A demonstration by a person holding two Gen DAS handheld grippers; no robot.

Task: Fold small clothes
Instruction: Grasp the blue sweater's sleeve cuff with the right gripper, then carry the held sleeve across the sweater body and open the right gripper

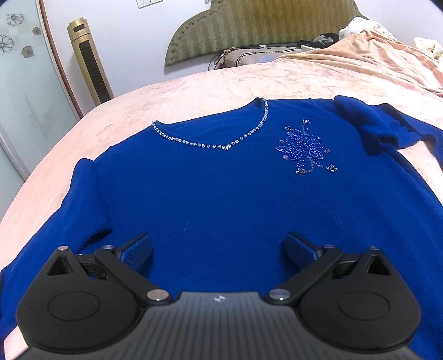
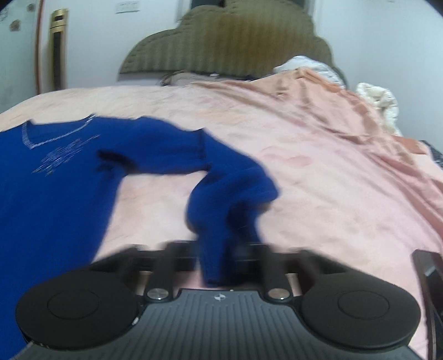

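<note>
Now, with right hand-held gripper [image 2: 225,256] pinching sleeve [image 2: 229,193], carry across sweater [image 1: 221,199] low and flat; left hand-held gripper [image 1: 218,252] spread, hovering over hem.

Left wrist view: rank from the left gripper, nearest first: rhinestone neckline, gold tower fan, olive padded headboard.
1. Rhinestone neckline of the blue sweater, centre, just ahead of the left gripper.
2. Gold tower fan, upper left, beside the bed.
3. Olive padded headboard, top, against the wall.
</note>
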